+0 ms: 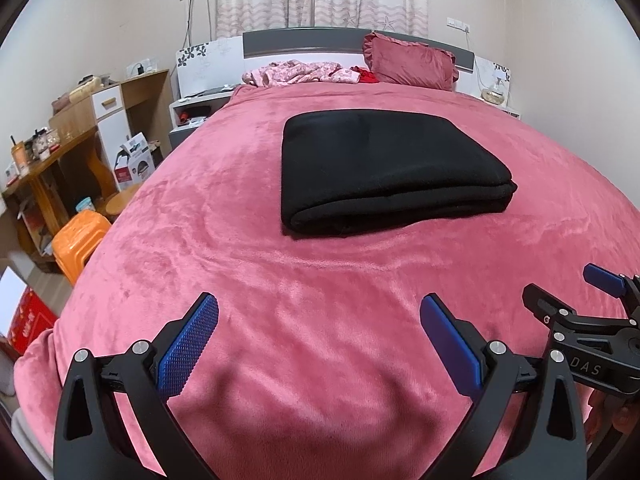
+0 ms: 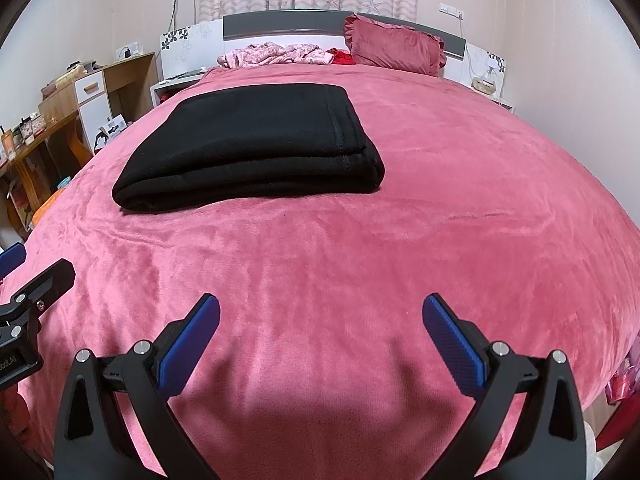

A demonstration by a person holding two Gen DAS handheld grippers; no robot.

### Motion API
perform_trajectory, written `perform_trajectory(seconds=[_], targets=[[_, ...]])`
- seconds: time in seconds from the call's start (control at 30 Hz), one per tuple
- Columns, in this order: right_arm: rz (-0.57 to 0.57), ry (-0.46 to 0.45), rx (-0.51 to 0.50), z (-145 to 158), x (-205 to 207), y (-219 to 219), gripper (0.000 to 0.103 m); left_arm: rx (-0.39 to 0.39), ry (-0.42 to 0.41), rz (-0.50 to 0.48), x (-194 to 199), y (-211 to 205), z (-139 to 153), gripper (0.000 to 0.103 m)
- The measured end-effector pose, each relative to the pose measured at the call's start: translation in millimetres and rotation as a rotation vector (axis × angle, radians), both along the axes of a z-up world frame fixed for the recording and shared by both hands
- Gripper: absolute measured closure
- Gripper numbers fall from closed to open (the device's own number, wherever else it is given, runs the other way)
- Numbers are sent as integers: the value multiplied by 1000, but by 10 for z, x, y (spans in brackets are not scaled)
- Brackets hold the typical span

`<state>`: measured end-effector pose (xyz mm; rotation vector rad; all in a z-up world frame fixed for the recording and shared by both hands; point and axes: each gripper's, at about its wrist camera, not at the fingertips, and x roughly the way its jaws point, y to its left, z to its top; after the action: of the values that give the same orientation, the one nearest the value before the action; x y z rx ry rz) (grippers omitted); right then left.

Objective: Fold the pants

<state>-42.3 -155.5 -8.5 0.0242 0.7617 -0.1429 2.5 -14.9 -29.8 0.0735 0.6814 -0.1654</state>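
Both grippers, left gripper (image 1: 319, 334) and right gripper (image 2: 321, 334), hang wide open and empty over the pink bed (image 2: 440, 200). Straight ahead, well apart from them, the black pants (image 1: 384, 164) lie folded in a flat stack, long axis crosswise, roughly midway between both.

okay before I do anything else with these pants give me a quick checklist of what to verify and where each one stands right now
1. Black pants folded into a compact stack: ok.
2. Edges lined up, no leg or cuff trailing out: ok from both views.
3. Left hand-held gripper open and empty: ok.
4. Right hand-held gripper open and empty: ok.
5. Both clear of the pants, over bare pink blanket: ok.
6. Far edge of the stack tidy: cannot tell.
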Motion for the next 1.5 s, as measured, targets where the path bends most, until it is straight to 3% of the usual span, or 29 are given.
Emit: perform_trajectory(seconds=[1.5], targets=[[-7, 27, 21, -46, 53, -154, 2, -3, 46, 13, 43, 49, -80, 3]])
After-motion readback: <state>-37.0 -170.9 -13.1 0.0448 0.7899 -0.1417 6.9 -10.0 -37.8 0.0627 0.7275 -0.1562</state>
